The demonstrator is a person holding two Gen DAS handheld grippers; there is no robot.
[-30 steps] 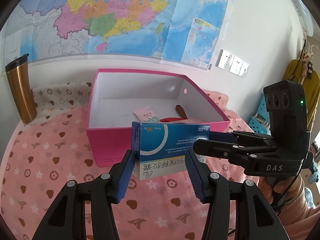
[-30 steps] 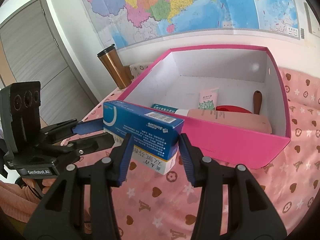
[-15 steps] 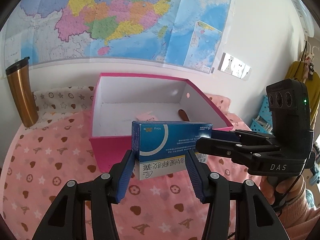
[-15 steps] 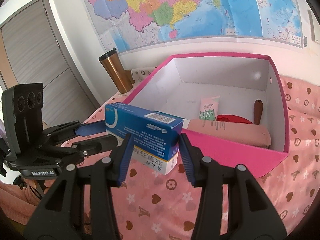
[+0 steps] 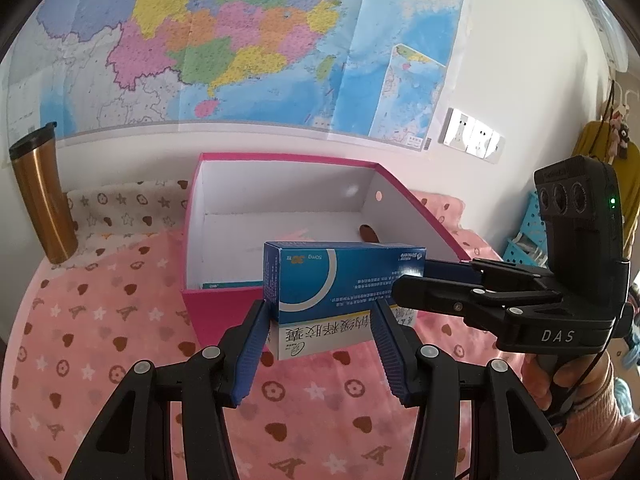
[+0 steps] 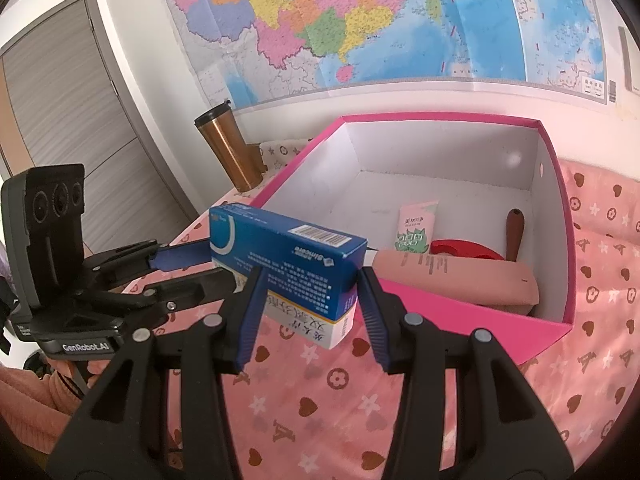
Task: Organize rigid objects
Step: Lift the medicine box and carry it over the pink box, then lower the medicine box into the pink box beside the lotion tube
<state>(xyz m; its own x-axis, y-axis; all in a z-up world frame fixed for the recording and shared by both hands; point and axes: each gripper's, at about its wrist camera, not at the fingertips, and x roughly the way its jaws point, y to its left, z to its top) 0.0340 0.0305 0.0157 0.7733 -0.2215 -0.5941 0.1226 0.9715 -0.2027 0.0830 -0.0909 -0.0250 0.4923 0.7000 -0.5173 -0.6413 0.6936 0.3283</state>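
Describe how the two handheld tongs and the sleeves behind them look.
Both tongs, left and right, are black plastic with ribbed blue pads and silver rivets. White lettering marks the bodies: "GenRobot.AI" left, "DAS" right. A black cable trails from the right. Ribbed peach-pink knit sleeves.

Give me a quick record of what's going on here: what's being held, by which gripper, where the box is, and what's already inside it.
held item: blue and white medicine carton, lifted above the pink cloth
left gripper: shut on the carton's long sides
right gripper: shut on the same carton, coming in from the other end
container: open pink box with white inside, just behind the carton
already in box: pink pouch, small pink and green packet, red item, brown handle
nearby: gold tumbler upright, left of the box
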